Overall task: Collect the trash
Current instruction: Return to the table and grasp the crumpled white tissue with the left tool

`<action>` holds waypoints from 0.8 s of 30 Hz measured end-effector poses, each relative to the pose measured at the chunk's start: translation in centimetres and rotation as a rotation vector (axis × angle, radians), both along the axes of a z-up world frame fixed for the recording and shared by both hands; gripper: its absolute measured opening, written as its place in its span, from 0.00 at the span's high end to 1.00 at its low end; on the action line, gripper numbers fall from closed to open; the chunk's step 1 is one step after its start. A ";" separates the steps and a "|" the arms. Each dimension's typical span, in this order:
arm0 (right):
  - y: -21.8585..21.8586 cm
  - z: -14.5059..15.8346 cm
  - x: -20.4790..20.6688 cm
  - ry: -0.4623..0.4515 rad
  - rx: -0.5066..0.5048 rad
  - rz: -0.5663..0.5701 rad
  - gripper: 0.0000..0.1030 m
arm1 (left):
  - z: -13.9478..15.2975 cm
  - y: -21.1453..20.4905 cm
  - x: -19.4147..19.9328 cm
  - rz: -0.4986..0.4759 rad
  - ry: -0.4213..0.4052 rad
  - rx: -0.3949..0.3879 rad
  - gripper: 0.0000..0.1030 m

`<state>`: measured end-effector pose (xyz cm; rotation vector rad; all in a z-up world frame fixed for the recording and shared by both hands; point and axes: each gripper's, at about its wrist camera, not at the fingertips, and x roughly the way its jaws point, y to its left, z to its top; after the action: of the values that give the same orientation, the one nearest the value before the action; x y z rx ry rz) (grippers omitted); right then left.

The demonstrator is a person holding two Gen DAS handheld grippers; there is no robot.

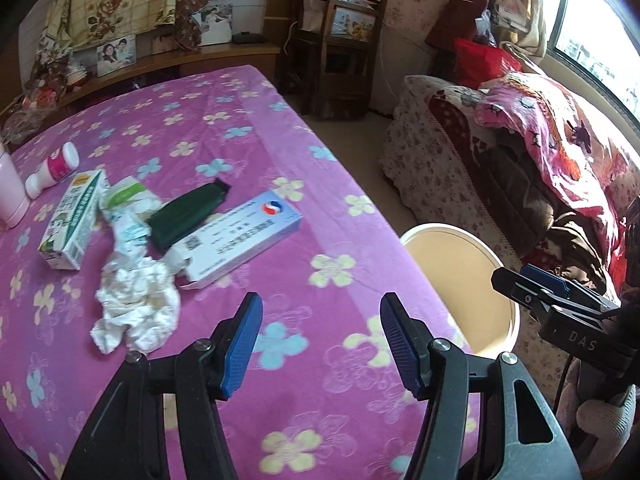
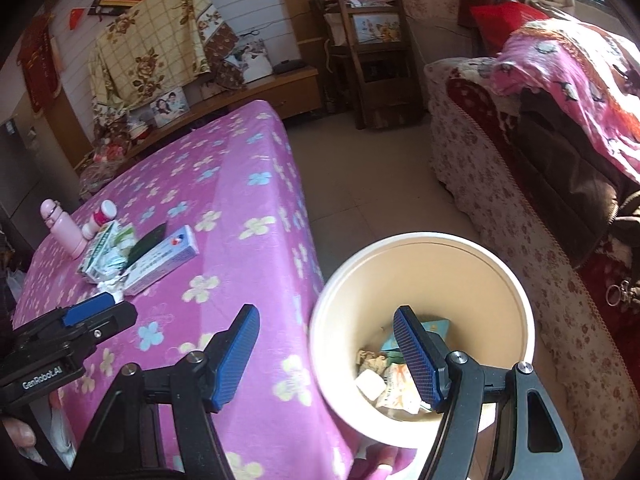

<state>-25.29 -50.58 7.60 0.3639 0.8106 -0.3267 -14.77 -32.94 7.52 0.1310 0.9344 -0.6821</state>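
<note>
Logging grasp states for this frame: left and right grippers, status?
Left gripper: open, empty, over the purple tablecloth.
Right gripper: open, empty, at the rim of the trash bucket.

Pink bottle [image 1: 11, 188] edge-cropped, perhaps capped

- Daylight pours in from a window [image 1: 592, 36] at the right; its panes are blown out to white.
- Sun strikes the pink blanket [image 1: 552, 128] on the sofa, giving bright glare.
- The purple worktop [image 1: 224, 128] is evenly lit, with soft, faint shadows under the boxes.
- The far wall and left corners are dimmer.
- Fisheye bending curves straight edges, and black vignetting fills the corners of both views.
- Fine print on the white box [image 1: 236, 236] is blurred.
- The bin [image 2: 424, 336] rim looks slightly smeared.
</note>
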 end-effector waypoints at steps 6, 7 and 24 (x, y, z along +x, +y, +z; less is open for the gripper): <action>3.8 0.0 2.0 -0.006 0.048 0.106 0.29 | 0.3 4.5 1.5 0.059 -0.020 0.017 0.39; 4.6 0.0 2.5 -0.005 0.059 0.128 0.29 | 0.3 5.3 1.7 0.067 -0.016 0.017 0.39; 13.6 -1.1 8.8 0.015 0.092 0.336 0.29 | -2.7 13.4 7.5 0.186 0.082 0.029 0.38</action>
<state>-16.51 -36.99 6.54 0.3055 0.8870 0.0213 -7.23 -19.55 4.79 0.0412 1.0220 -0.5048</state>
